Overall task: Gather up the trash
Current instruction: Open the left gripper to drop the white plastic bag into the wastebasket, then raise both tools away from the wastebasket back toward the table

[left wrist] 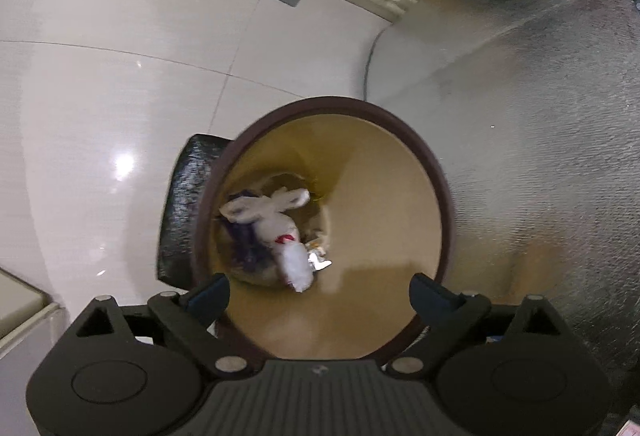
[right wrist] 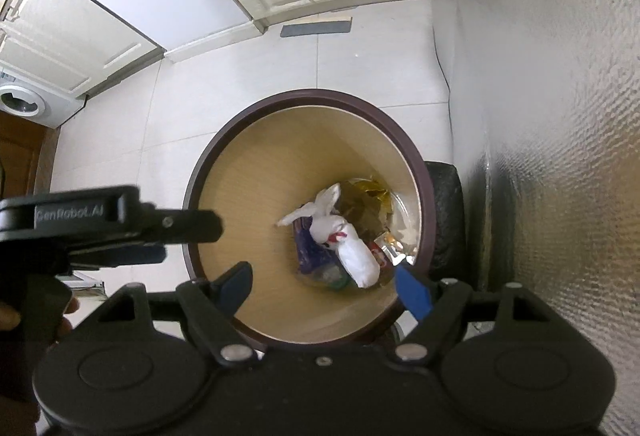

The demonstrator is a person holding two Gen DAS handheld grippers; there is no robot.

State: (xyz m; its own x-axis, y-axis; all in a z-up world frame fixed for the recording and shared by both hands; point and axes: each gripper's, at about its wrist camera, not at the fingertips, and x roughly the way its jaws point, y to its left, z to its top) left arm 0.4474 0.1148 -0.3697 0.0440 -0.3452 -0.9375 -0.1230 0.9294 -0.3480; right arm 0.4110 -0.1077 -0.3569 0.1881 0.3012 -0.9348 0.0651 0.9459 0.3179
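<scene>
- The round bin (left wrist: 436, 196), dark-rimmed with a tan inner wall, is standing on the pale tiled floor (left wrist: 100, 96) and filling the middle of both wrist views.
- The left gripper (left wrist: 320, 288) is hanging above the bin's mouth, pointing steeply down into it, its 2 blue-padded fingers spread wide with nothing between them.
- The right gripper (right wrist: 328, 284) is also hovering over the bin's near rim, jaws standing apart and empty.
- A knotted white bag (right wrist: 352, 244) is lying at the bottom of the bin, on top of a purple wrapper (right wrist: 306, 248), with gold foil (right wrist: 368, 192) beyond it.
- A black bundle (right wrist: 444, 212) is sitting against the bin's outer wall.
- A silvery textured sheet (right wrist: 560, 116) is rising just beside the bin.
</scene>
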